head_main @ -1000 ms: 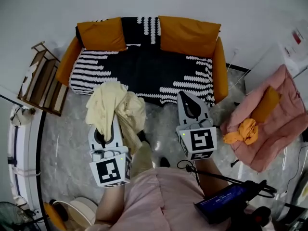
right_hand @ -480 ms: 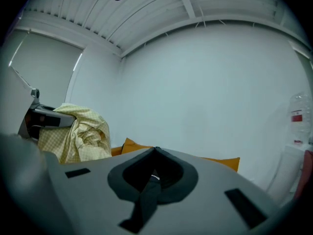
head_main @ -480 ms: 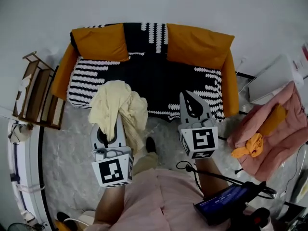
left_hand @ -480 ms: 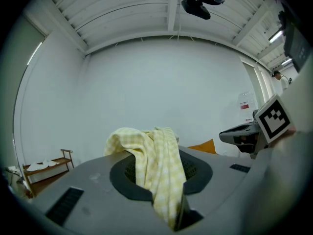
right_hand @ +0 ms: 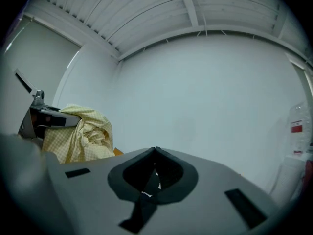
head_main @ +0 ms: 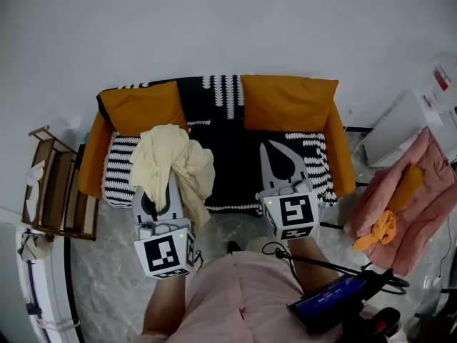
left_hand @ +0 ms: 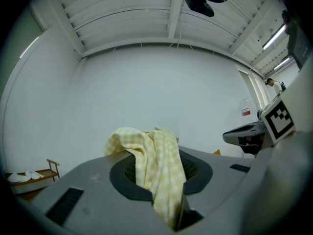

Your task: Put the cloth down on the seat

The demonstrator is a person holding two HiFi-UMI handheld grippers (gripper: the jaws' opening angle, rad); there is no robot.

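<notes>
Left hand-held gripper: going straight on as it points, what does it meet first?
Probably the white wall behind the sofa; beyond its held cloth nothing nearer shows, though depth is unclear.

seat (head_main: 235,166): black-white patterned | cloth (head_main: 171,159): pale yellow, bunched, above left side

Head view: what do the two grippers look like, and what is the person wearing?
Both the left gripper and right gripper are light grey and tapered, with dark teardrop openings and a white cube bearing black square markers. A black cable trails below the right one. The top is pink.
</notes>
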